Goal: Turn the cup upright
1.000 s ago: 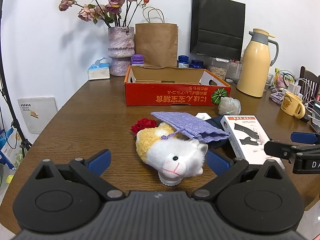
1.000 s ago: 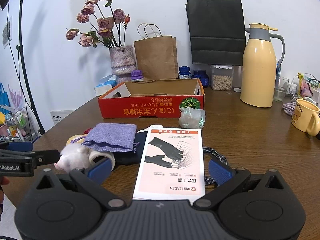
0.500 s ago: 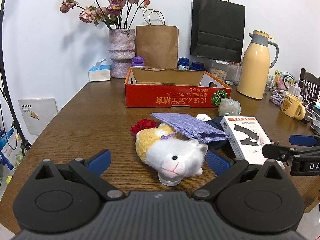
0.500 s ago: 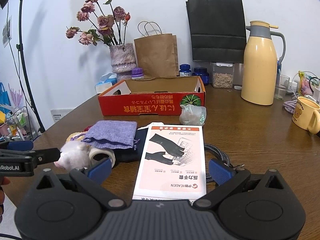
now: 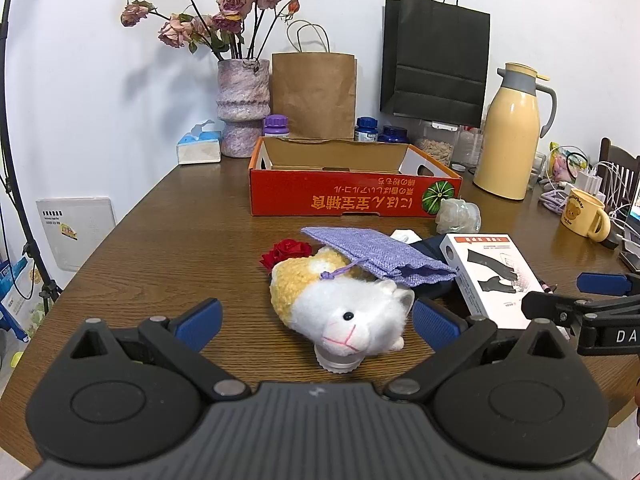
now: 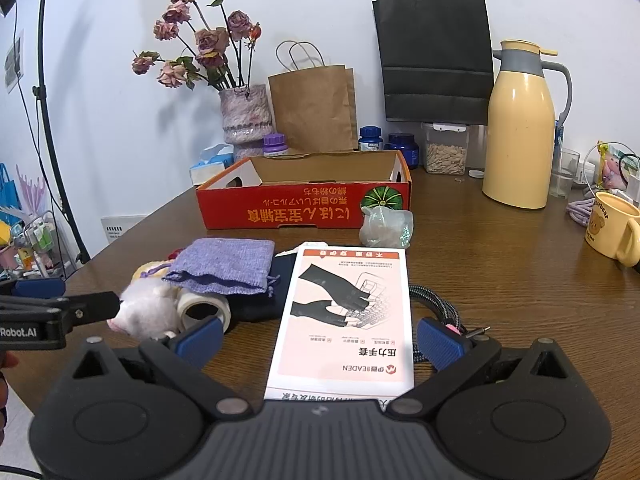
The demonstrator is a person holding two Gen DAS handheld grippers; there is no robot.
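A yellow mug [image 5: 582, 214] with a bear print stands at the table's far right, handle to the right, rim up as far as I can tell; it is also at the right edge of the right wrist view as the mug [image 6: 610, 226]. My left gripper [image 5: 316, 322] is open, low over a white-and-yellow plush toy [image 5: 344, 308], far left of the mug. My right gripper [image 6: 319, 340] is open above a white glove box [image 6: 344, 320], with the mug well off to its right. Each gripper shows from the side in the other's view.
A red cardboard tray box [image 5: 352, 192] sits mid-table, with a yellow thermos [image 5: 510, 136], a flower vase [image 5: 242, 108] and paper bags behind. A purple pouch [image 5: 376, 252], a tape roll [image 6: 204, 306], a braided cable [image 6: 436, 304] and a clear cup [image 6: 564, 174] also lie about.
Both views have drifted only slightly. Nothing on the table has moved, and both grippers stay open.
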